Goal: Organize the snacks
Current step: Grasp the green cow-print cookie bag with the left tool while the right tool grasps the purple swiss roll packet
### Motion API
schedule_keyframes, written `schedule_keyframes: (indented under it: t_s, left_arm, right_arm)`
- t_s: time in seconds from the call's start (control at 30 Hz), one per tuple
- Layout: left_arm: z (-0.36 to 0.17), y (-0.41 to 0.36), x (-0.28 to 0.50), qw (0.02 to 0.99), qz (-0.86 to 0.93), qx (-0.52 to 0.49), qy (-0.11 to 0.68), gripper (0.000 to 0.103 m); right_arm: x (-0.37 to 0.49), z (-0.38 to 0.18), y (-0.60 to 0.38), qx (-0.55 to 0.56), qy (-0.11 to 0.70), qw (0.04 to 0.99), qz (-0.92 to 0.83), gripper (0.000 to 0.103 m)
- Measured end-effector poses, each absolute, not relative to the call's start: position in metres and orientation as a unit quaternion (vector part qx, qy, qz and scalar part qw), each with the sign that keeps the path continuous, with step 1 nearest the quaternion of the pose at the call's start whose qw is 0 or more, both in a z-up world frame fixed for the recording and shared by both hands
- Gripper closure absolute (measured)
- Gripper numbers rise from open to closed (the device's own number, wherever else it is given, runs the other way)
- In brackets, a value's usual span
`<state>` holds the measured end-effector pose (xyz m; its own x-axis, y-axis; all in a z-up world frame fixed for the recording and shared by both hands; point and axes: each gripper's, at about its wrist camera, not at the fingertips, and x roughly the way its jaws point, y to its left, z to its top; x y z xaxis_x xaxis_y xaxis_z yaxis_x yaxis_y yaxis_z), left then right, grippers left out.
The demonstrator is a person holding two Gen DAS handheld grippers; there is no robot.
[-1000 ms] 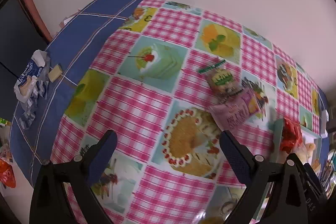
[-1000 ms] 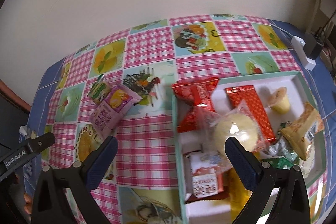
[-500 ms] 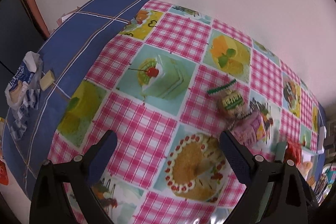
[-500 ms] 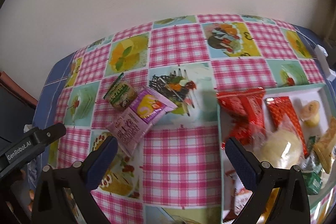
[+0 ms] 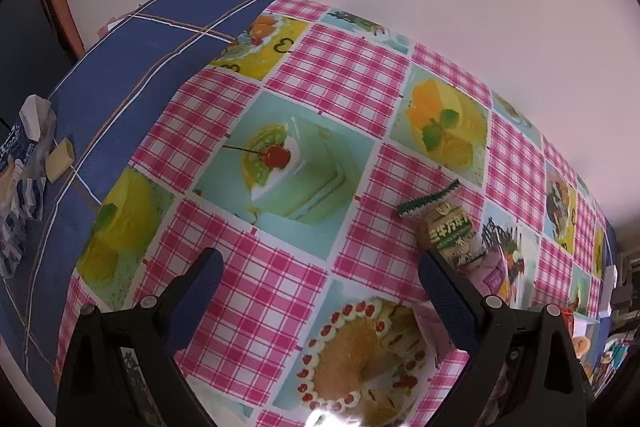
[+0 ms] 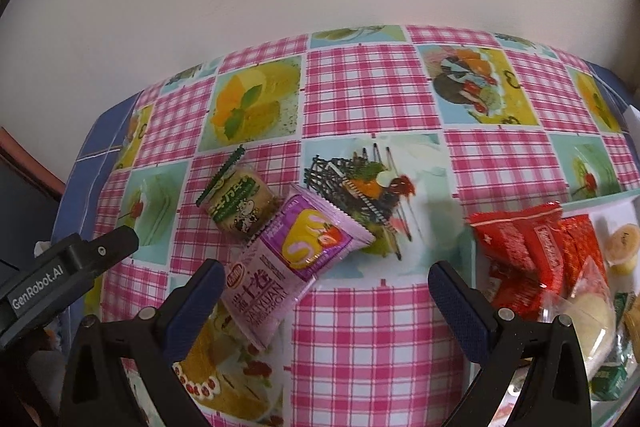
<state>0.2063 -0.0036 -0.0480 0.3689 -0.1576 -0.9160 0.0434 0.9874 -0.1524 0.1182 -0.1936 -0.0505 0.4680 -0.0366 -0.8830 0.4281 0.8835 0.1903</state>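
Two loose snacks lie on the checked tablecloth: a purple packet [image 6: 292, 263] and, touching its far left end, a green-and-tan packet [image 6: 236, 205]. My right gripper [image 6: 322, 293] is open above the cloth, its left finger just beside the purple packet's near end. At the right, a pale green tray [image 6: 592, 205] holds red packets [image 6: 528, 251], a jelly cup [image 6: 622, 247] and a wrapped bun [image 6: 592, 311]. My left gripper [image 5: 320, 281] is open and empty; the green-and-tan packet [image 5: 448, 231] lies just past its right finger, the purple packet [image 5: 490, 269] behind it.
A crumpled blue-and-white bag [image 5: 20, 163] and a small yellow piece [image 5: 60, 157] lie on the blue cloth at the left table edge. A white wall stands close behind the table. The left gripper's body [image 6: 60, 275] shows at the lower left of the right wrist view.
Both grippers have shifted left and closer to the table. The two loose packets now sit between the right fingers' span, and the tray has slid to the frame's right edge.
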Motion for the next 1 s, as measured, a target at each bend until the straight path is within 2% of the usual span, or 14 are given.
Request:
schedule_keyframes:
  t_s: [0.43, 0.8, 0.9, 1.0]
  left_arm:
    - [-0.066, -0.004, 0.218, 0.820, -0.039, -0.056, 0.569, 0.005]
    - [-0.071, -0.010, 0.220, 0.815, -0.042, -0.051, 0.576, 0.005]
    - [-0.070, -0.010, 0.218, 0.814, -0.045, -0.054, 0.576, 0.005]
    - [-0.070, -0.013, 0.218, 0.812, -0.053, -0.059, 0.578, 0.005]
  right_arm:
    - [0.148, -0.073, -0.178, 0.201, 0.502, 0.832, -0.125, 0.000]
    - [0.152, -0.089, -0.179, 0.165, 0.538, 0.815, -0.140, 0.001]
    - [0.148, -0.086, -0.187, 0.156, 0.540, 0.813, -0.155, 0.007]
    - [0.144, -0.084, -0.195, 0.158, 0.537, 0.812, -0.164, 0.021]
